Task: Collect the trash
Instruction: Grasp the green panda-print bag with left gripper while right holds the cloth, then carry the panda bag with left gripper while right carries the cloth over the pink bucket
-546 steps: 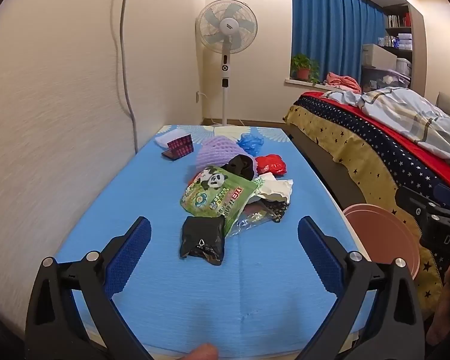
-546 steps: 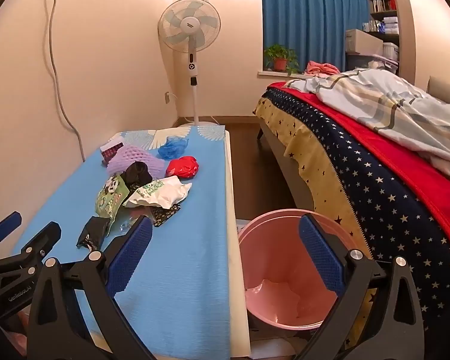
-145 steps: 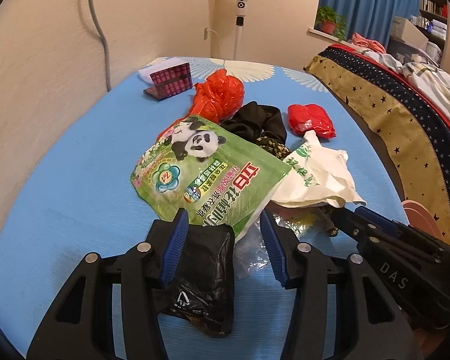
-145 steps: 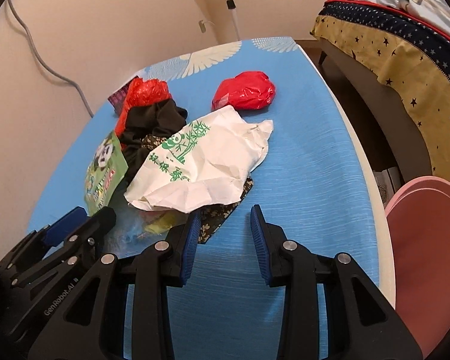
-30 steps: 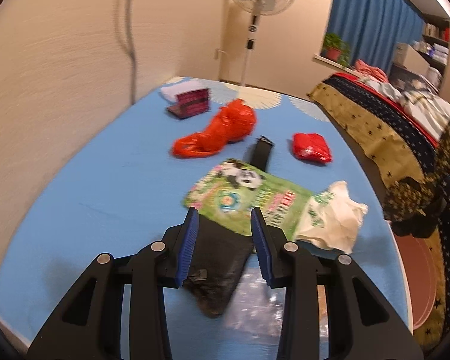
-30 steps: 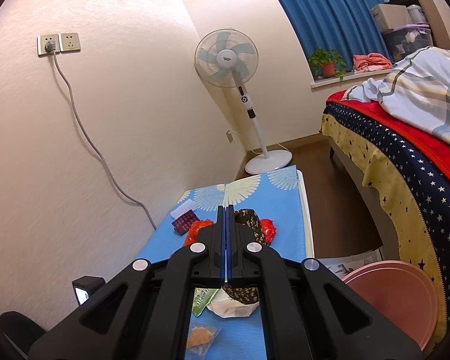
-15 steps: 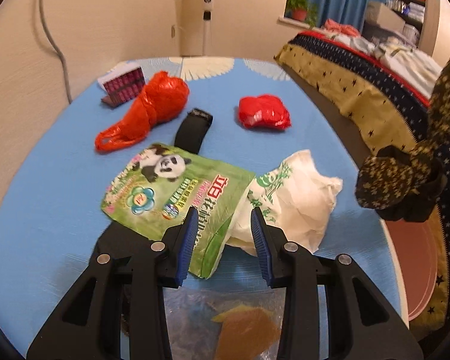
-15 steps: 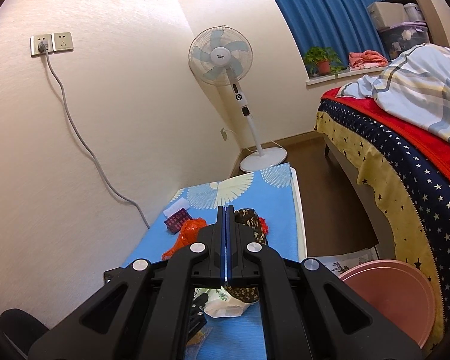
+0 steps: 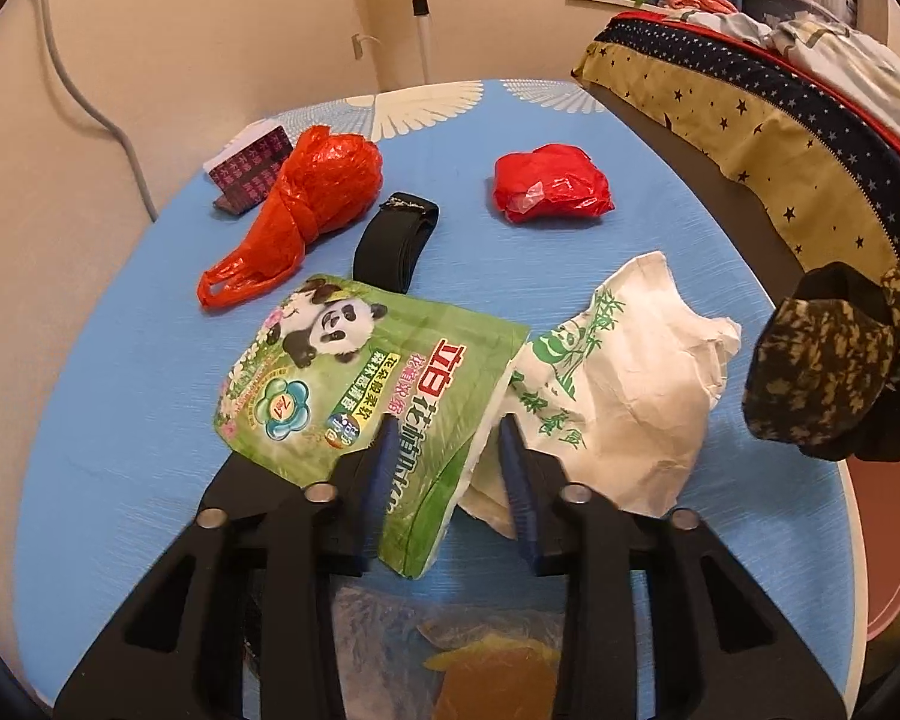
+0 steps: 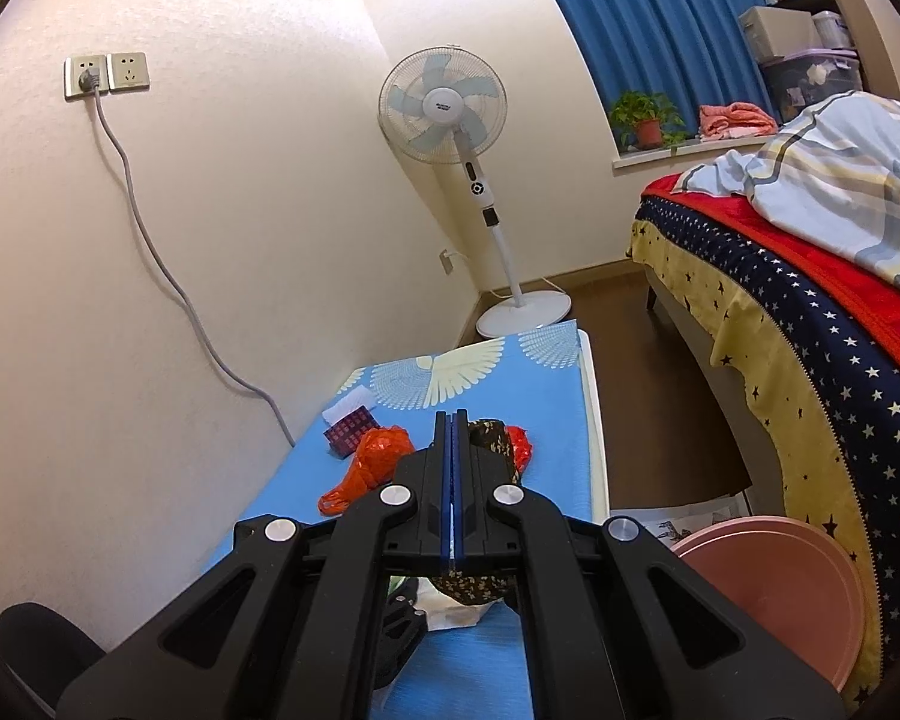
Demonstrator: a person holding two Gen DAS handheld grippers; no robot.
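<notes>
Left-wrist and right-wrist views over the blue desk (image 9: 120, 420), with the green panda pouch (image 9: 354, 372) as landmark. Your left tool (image 9: 444, 450) points steeply down at the near corner of the pouch. Its jaws have just been closing and now stand narrow, with that corner lying between the blue pads (image 9: 513, 456); whether they already press on it cannot be told. Touching the pouch on its right lies the white crumpled bag (image 9: 624, 396) with green print. A black strap (image 9: 396, 240) shows just behind the pouch, partly under its far edge. An orange-red plastic bag (image 9: 312, 192) lies behind and to the left of the pouch, and a patterned card box (image 9: 246, 171) just beyond that. A red wrapped bundle (image 9: 549, 183) sits behind and to the right, apart from the pouch. A clear wrapper (image 9: 486, 642) with something yellow inside lies nearer than the pouch, under the tool. Your right tool (image 10: 451, 438) is fully closed on a dark patterned cloth (image 9: 822, 360), which hangs above the desk's right edge, well right of the pouch. A pink bin (image 10: 774, 576) stands on the floor beside that edge.
</notes>
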